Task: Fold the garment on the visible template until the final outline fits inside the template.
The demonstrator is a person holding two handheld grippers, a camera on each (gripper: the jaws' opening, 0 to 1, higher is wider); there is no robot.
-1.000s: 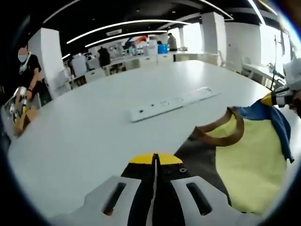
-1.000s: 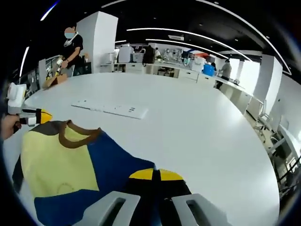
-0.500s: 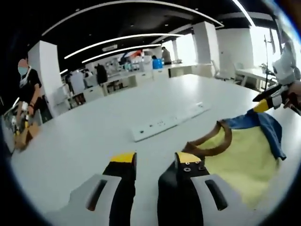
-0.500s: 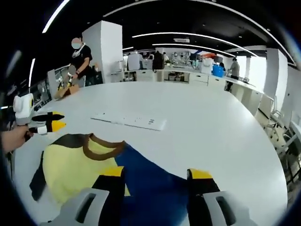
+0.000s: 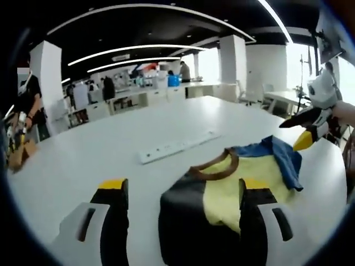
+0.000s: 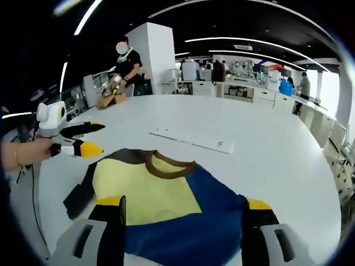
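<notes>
The garment (image 5: pixel 227 191) lies flat on the white table (image 5: pixel 83 160). It has a yellow front (image 6: pixel 147 185), a brown collar, a black sleeve (image 6: pixel 77 195) and a blue side (image 6: pixel 216 210). My left gripper (image 5: pixel 183 188) stands open above its black end, holding nothing. Also open is my right gripper (image 6: pixel 184 202), which hovers over the yellow and blue part with nothing between its fingers. In the left gripper view the right gripper (image 5: pixel 306 128) hangs open over the blue edge. In the right gripper view the left gripper (image 6: pixel 77 139) is open in a hand, just left of the black sleeve.
A long white power strip (image 5: pixel 175 147) (image 6: pixel 194 140) lies on the table beyond the collar. A person (image 6: pixel 127 61) stands at the far table edge beside a cardboard box (image 6: pixel 108 100). Desks and more people fill the background.
Both grippers were shut on the garment a second ago. They have opened, let it go and drawn back, and the garment now lies on the table.
</notes>
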